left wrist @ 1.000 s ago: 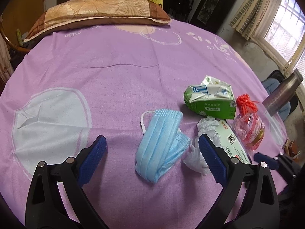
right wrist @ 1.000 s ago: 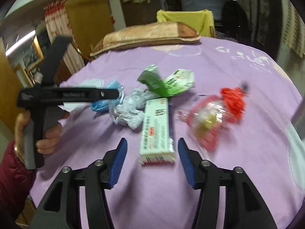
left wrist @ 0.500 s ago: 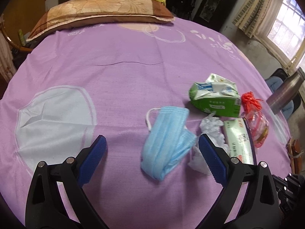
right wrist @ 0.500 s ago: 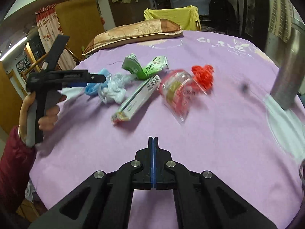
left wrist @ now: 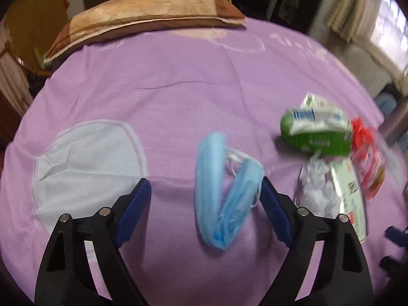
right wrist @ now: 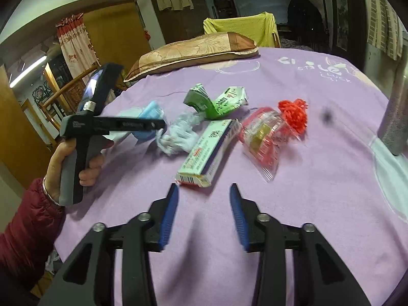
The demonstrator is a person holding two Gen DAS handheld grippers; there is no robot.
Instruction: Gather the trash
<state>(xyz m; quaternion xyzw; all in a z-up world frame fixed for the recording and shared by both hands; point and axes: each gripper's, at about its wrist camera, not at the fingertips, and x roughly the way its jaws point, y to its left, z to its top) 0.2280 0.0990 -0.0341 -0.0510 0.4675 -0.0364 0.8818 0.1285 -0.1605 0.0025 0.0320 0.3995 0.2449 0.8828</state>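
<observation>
Left wrist view first: our left gripper has its jaws well apart and has just been closing them somewhat. The folded blue face mask lies on the surface between the two blue pads, nearer our right-hand pad; whether that pad touches the mask's edge we cannot tell, and the other pad is clear of it, so nothing is gripped. To the right of the mask sit a crumpled white tissue and a long white box. Beyond them is a crushed green carton, with a clear packet of red contents at its right. All of it rests on the purple cloth over the surface. At the far edge lies a brown pillow.

In the right wrist view, our right gripper is about half open and empty; its jaws have just been opening. It hangs over bare cloth, short of the white box's near end. Past the box lie the tissue, the carton, and the red packet with a tuft of red string. On the left, our left hand grasps the other gripper's handle, its nose over the mask. A grey metal bottle stands at the right edge.
</observation>
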